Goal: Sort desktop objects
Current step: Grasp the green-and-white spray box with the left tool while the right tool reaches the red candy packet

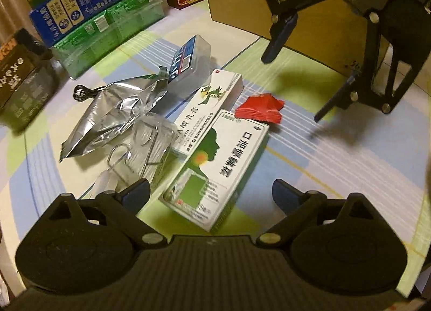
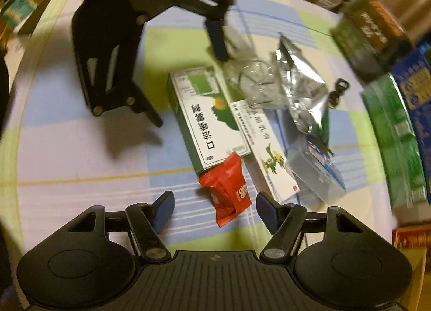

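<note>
Left gripper (image 1: 211,194): spread wide, empty, over green-white medicine box (image 1: 215,168). Right gripper (image 2: 215,210): spread wide, bracketing red sachet (image 2: 229,192) (untouched) on checked tablecloth (image 2: 80,154). Cardboard box (image 1: 242,1): contents unseen.

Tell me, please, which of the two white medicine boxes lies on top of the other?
The box with the green head silhouette lies on top; its far end overlaps the narrower box with the green parrot, which lies underneath.

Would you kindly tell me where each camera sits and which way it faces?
Left wrist: on the left gripper, jaws open around the green-and-white medicine box; the right gripper is opposite.
Right wrist: on the right gripper, jaws open, facing the red snack packet; the left gripper is opposite.
Shared: box, packet, silver foil bag.
</note>
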Available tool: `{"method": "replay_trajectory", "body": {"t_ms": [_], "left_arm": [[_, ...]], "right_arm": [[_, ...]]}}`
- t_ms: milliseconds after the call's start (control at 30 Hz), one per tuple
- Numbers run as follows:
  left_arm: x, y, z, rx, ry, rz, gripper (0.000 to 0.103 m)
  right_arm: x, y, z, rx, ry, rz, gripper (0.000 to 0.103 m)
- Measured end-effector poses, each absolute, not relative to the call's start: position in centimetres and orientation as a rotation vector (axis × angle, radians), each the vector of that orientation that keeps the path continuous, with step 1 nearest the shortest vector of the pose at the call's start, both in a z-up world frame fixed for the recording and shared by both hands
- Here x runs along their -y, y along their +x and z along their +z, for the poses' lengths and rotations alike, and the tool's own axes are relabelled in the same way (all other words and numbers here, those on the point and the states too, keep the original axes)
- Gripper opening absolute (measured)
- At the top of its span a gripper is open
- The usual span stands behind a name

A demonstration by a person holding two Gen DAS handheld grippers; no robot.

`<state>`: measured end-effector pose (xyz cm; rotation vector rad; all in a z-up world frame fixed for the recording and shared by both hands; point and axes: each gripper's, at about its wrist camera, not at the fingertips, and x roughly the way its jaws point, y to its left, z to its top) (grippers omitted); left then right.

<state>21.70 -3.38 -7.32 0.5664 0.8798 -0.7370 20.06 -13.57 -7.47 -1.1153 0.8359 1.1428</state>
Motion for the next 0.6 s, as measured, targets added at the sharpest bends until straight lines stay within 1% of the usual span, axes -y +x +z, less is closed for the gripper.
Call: {"method": "replay_trajectory", "body": {"t_ms": [33, 133, 300, 467, 567, 600], "left_arm": [[3.4, 22.0, -7.5, -0.884, 0.564, -0.744, 0.095], [3.7, 22.8, -8.2, -0.895, 0.568, -0.768, 0.092], [4.1, 23.3, -9.0, -0.910, 0.584, -0.796, 0.082], [4.3, 23.8, -9.6, -0.916, 0.573, -0.809, 0.081], [4.3, 23.9, -9.8, -0.916, 0.560, -0.808, 0.081], [4.2, 23.9, -9.9, -0.915, 0.553, -0.805, 0.078]], "right_arm": [[13.4, 20.3, -7.8, -0.842, -1.126, 1.150, 0.061], [12.9, 21.2, -8.6, -0.855, -1.144, 1.153, 0.057], [12.3, 22.3, -9.6, -0.873, -1.178, 1.168, 0.052], [11.8, 22.7, -10.7, -0.861, -1.214, 1.186, 0.050], [11.5, 23.0, -10.8, -0.881, -1.181, 1.195, 0.043], [11.4, 23.1, -10.8, -0.892, -1.173, 1.187, 0.041]]}}
